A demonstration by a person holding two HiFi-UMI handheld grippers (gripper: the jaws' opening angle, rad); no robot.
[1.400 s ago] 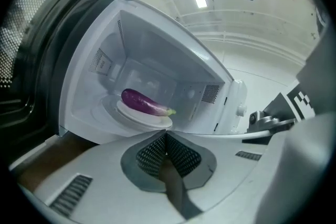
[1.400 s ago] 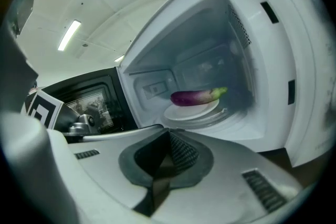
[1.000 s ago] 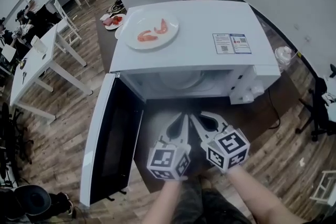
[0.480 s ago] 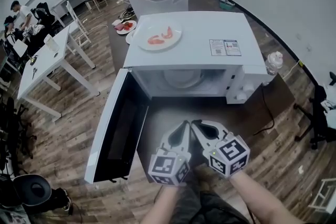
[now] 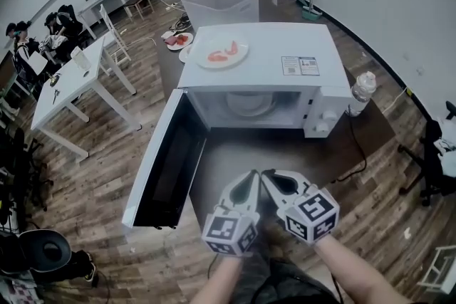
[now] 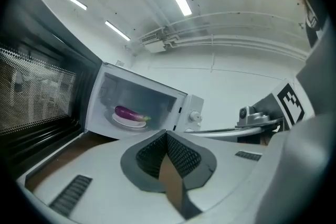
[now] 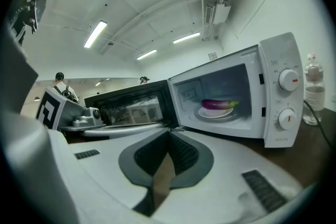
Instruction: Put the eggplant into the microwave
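A purple eggplant [image 7: 216, 104] [image 6: 127, 112] lies on a white plate [image 7: 216, 113] inside the white microwave [image 5: 256, 64], whose door [image 5: 162, 160] hangs open to the left. Both grippers are side by side in front of it, well back from the opening, near the table's front edge. My left gripper [image 5: 251, 175] is shut with nothing between its jaws, and my right gripper [image 5: 267, 174] is shut and empty too. In the head view the eggplant is hidden in the cavity; only the plate [image 5: 251, 103] shows.
On top of the microwave sits a white plate with shrimp [image 5: 221, 53]. A water bottle [image 5: 360, 92] stands at the microwave's right. Behind are a grey bin [image 5: 220, 5] and another plate of food [image 5: 174, 40]. White tables and people are at the far left.
Both grippers have drawn back from the microwave toward the table's front edge, still shut. The microwave looks further away and its door stays open.
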